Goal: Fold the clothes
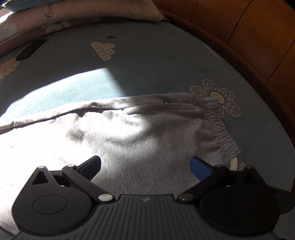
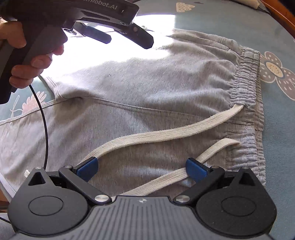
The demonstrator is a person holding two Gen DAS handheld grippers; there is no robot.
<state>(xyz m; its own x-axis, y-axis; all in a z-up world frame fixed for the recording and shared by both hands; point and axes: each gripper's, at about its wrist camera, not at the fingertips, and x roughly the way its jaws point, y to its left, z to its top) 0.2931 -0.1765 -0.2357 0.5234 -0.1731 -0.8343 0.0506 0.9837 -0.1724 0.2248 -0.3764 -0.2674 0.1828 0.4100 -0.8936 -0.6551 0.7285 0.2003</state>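
I hold my left gripper (image 1: 145, 167) over a pair of grey sweatpants (image 1: 114, 140) spread flat on the bed (image 1: 156, 62), its blue-padded fingers (image 1: 200, 169) wide apart with nothing between them. Past those fingers the teal sheet carries printed shapes: a cream cloud (image 1: 103, 50) far ahead, a large flower (image 1: 218, 97) ahead and to the right, beside the waistband (image 1: 221, 133). A dark flat object (image 1: 31, 49), too dim to identify, lies far ahead to the left, near a stack of folded patterned bedding (image 1: 73, 16). A curved wooden bed frame (image 1: 248, 61) rims the mattress on the right. A hard patch of sunlight washes out the fabric on the left.

My right gripper (image 2: 142, 168) also stands wide open and holds nothing. Its view shows what the left misses: two flat, woven cream drawstrings (image 2: 156, 136) running from the gathered elastic waistband (image 2: 245, 88), ahead to the right, back toward my fingers. One passes by the left pad (image 2: 86, 167), the other lies against the right pad and goes on under the gripper body. The knit is soft and fuzzy, with a stitched seam (image 2: 129, 107) crossing ahead. Ahead to the left, my left hand (image 2: 27, 61) grips the other tool's handle, its black cable (image 2: 43, 114) looping down over the cloth.
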